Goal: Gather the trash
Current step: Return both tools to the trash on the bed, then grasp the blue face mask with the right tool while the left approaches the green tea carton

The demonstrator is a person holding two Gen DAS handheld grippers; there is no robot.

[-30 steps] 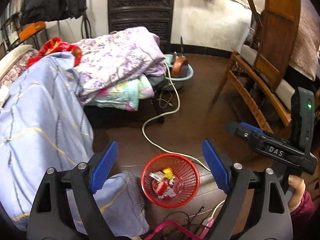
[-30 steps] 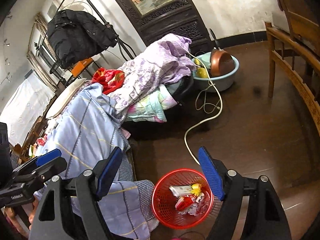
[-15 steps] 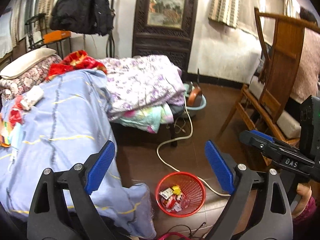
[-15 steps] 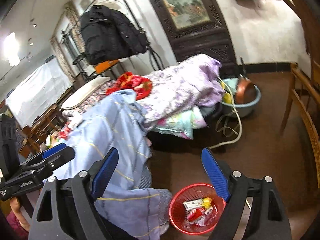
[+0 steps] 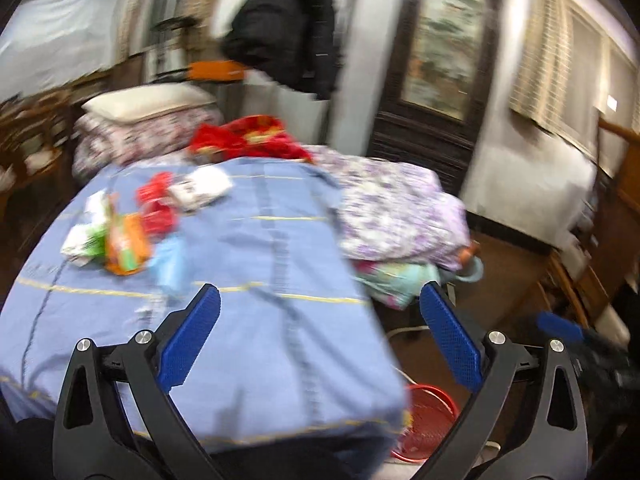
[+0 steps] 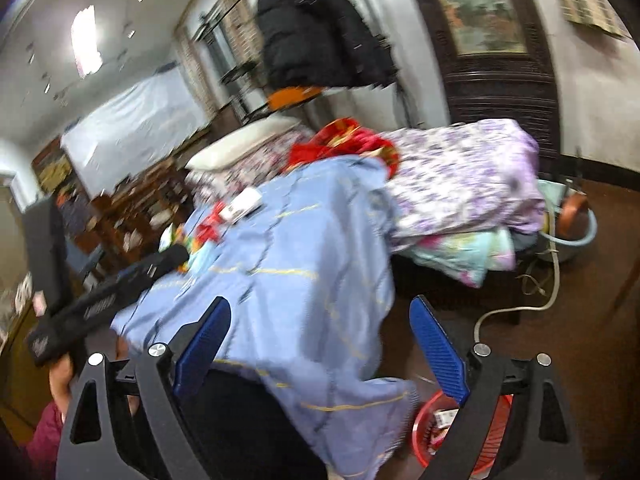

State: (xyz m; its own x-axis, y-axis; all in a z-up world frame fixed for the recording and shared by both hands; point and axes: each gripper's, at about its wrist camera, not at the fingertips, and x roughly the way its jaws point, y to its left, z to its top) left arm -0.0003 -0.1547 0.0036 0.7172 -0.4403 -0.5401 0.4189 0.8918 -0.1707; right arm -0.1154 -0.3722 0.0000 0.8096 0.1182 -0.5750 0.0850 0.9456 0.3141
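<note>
bare blue quilt [image 5: 272, 280] before wrappers [image 5: 128, 236]

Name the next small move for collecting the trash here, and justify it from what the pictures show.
Probably reach the left gripper forward-left to the wrappers on the blue quilt: both grippers are open and empty, and the red basket waits below the bed's edge.

A bed [image 5: 260, 280] with a blue cover fills the middle. A black coat [image 5: 288, 24] hangs at 12 o'clock before white walls [image 6: 592, 92]. A dark carved door [image 5: 436, 80] stands at 1 o'clock. The brown floor [image 6: 560, 340] lies at 4 o'clock. A ceiling light [image 6: 86, 40] shines at 10 o'clock.
</note>
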